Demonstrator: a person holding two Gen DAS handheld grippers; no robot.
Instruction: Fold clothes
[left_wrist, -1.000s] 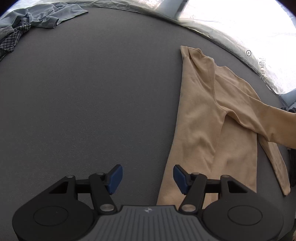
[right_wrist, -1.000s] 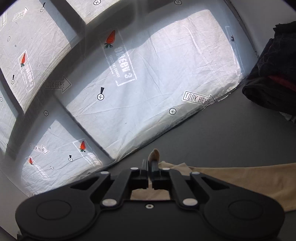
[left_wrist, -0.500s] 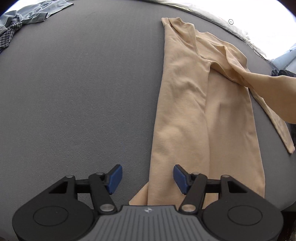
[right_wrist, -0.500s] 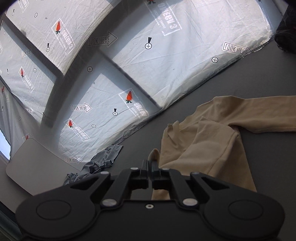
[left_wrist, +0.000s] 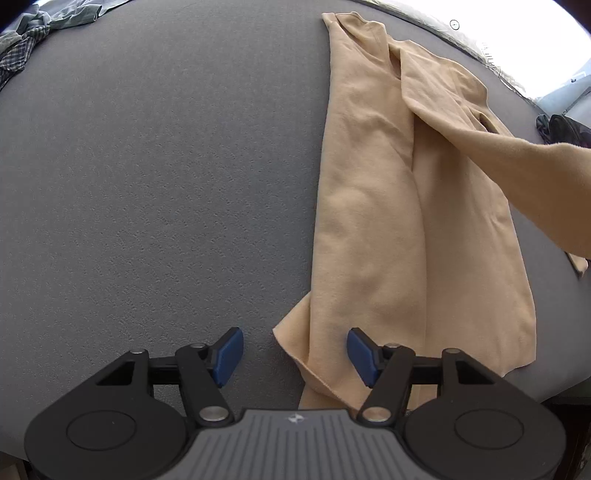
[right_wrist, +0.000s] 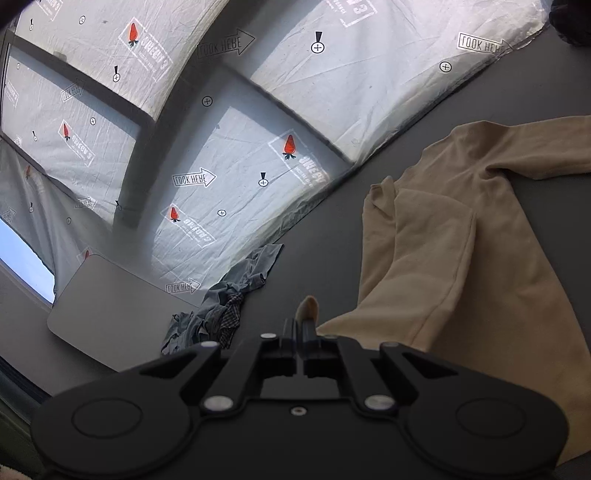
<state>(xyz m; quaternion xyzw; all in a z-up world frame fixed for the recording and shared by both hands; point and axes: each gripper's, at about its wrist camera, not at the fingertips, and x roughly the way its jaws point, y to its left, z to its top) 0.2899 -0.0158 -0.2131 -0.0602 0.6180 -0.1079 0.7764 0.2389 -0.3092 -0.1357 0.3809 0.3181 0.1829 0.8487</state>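
A beige long-sleeved garment (left_wrist: 373, 206) lies lengthwise on the grey table (left_wrist: 147, 166), partly folded over itself. My left gripper (left_wrist: 294, 350) hovers open above its near hem corner, the blue pads (left_wrist: 229, 354) apart, cloth below the gap but not pinched. One sleeve rises off the table toward the right edge of the left wrist view. My right gripper (right_wrist: 300, 325) is shut on a beige edge of the garment (right_wrist: 461, 266), a small tip of cloth poking up past the jaws. The rest of the garment spreads to the right in the right wrist view.
A crumpled pile of grey and checked clothes (right_wrist: 225, 306) lies at the far left of the table (right_wrist: 517, 96), also seen as a grey-checked pile (left_wrist: 26, 48). A dark heap (left_wrist: 565, 127) sits at the right edge. A flat grey board (right_wrist: 110, 299) and printed plastic sheeting (right_wrist: 332, 103) stand behind the table.
Both views have swung across the table: the garment now fills more of each view and its near hem corner lies between my left pads. The right gripper stays shut on the cloth.
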